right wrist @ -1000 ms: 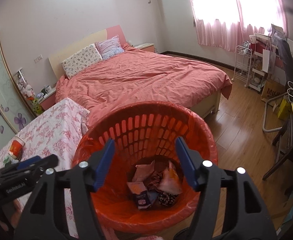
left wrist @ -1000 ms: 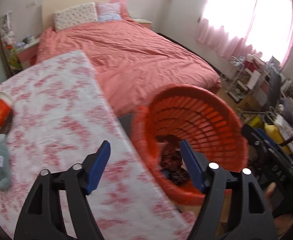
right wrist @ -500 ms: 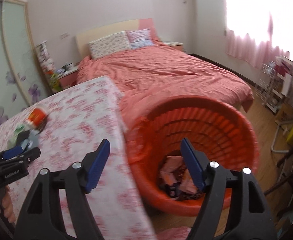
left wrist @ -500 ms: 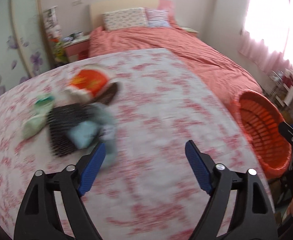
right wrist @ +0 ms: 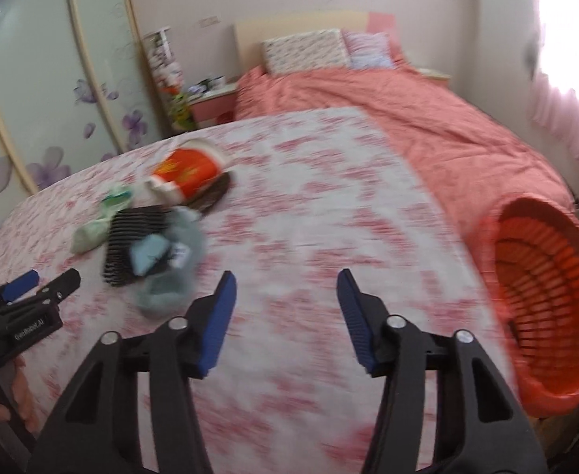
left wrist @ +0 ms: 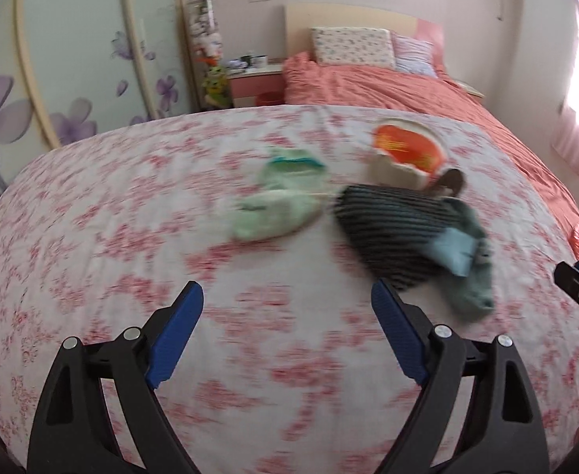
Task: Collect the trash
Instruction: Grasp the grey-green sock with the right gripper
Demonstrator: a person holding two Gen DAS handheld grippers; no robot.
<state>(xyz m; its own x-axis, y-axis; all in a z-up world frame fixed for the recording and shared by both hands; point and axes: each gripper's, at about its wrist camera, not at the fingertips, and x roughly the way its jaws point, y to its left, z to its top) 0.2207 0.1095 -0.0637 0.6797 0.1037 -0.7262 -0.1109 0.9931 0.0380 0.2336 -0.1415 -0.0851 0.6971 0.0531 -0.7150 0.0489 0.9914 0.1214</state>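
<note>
Ahead, trash pile (left wrist: 392, 213) on the desk (left wrist: 131, 237), beyond the wide, empty left gripper (left wrist: 287, 339); right gripper (right wrist: 285, 316) closing, empty.

A crushed orange-and-white paper cup (left wrist: 405, 158) lay on its side beside blurred socks on the floral cloth, the orange slatted plastic basket (right wrist: 542, 300) well apart

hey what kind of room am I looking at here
A bedroom in a home, most likely. There is a bed with a coral duvet and two pillows, a small nightstand beside it, and floral sliding wardrobe doors along the wall.
</note>
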